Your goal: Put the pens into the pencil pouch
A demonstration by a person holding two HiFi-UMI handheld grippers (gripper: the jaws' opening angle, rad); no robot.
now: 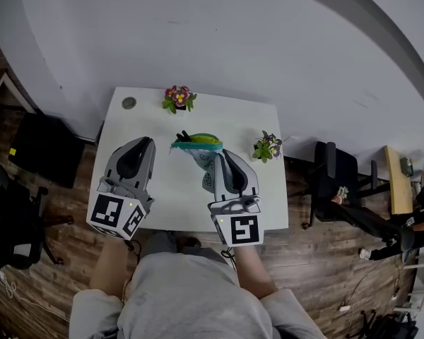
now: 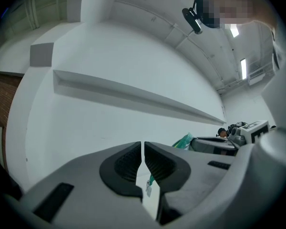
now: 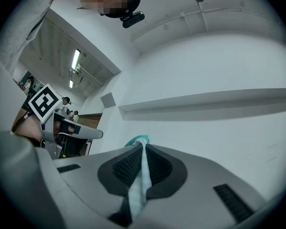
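Observation:
A teal and white pencil pouch (image 1: 198,147) hangs over the middle of the white table (image 1: 169,196), its mouth facing left. A dark pen end (image 1: 183,135) pokes out of that mouth. My right gripper (image 1: 222,155) is shut on the pouch's right side; in the right gripper view the pale fabric (image 3: 138,185) is pinched between the pads. My left gripper (image 1: 145,142) hovers left of the pouch with its jaws together and nothing between them. In the left gripper view only a thin slit shows at the left gripper (image 2: 143,149), and the pouch's teal edge (image 2: 183,140) lies to its right.
Two small flower pots stand on the table, one at the back (image 1: 179,98) and one at the right edge (image 1: 267,147). A round grey disc (image 1: 129,103) lies at the back left corner. Dark chairs stand at the left (image 1: 46,147) and right (image 1: 336,168).

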